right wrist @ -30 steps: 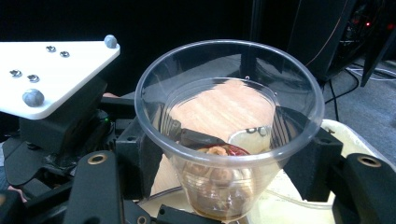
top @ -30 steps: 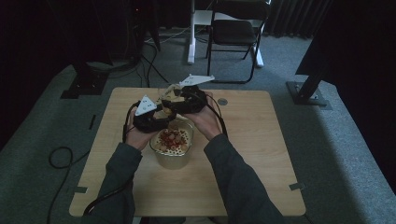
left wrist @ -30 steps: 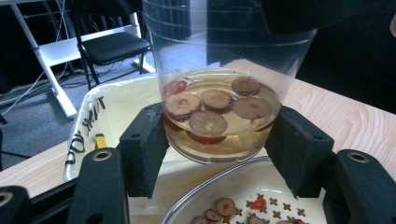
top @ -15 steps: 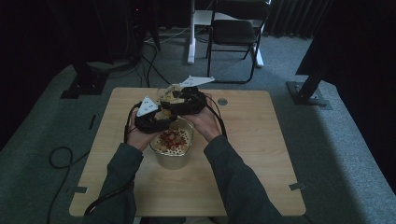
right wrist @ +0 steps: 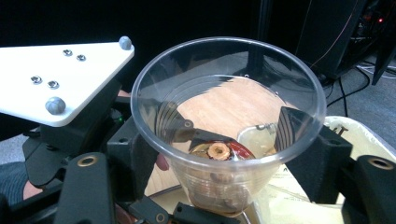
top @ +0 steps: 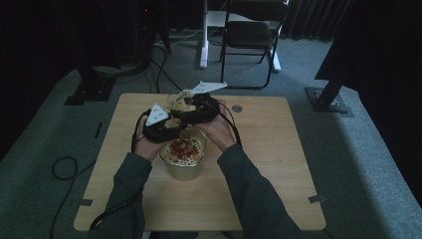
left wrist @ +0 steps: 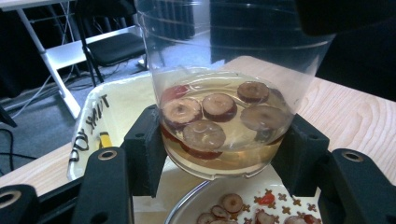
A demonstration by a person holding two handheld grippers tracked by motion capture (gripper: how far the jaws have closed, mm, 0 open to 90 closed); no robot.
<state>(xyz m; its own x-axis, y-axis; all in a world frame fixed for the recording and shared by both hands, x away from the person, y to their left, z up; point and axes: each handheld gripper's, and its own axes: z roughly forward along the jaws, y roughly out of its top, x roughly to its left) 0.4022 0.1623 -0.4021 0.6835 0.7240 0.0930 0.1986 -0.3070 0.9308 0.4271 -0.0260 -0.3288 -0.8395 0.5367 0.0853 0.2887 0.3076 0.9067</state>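
On the wooden table [top: 259,149], a clear cup [left wrist: 224,93] of sliced fruit in water is clamped by the left gripper [left wrist: 219,154] and right gripper [right wrist: 233,154] above the bowl [top: 183,154], seemingly not yet emptied.

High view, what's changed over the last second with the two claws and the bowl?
Hardly anything. Both claws, the left claw and the right claw, stay bunched over the far rim of the metal bowl, with at most a slight shift. The left claw is still clamped on the clear cup of sliced fruit. Bowl and table are unmoved.
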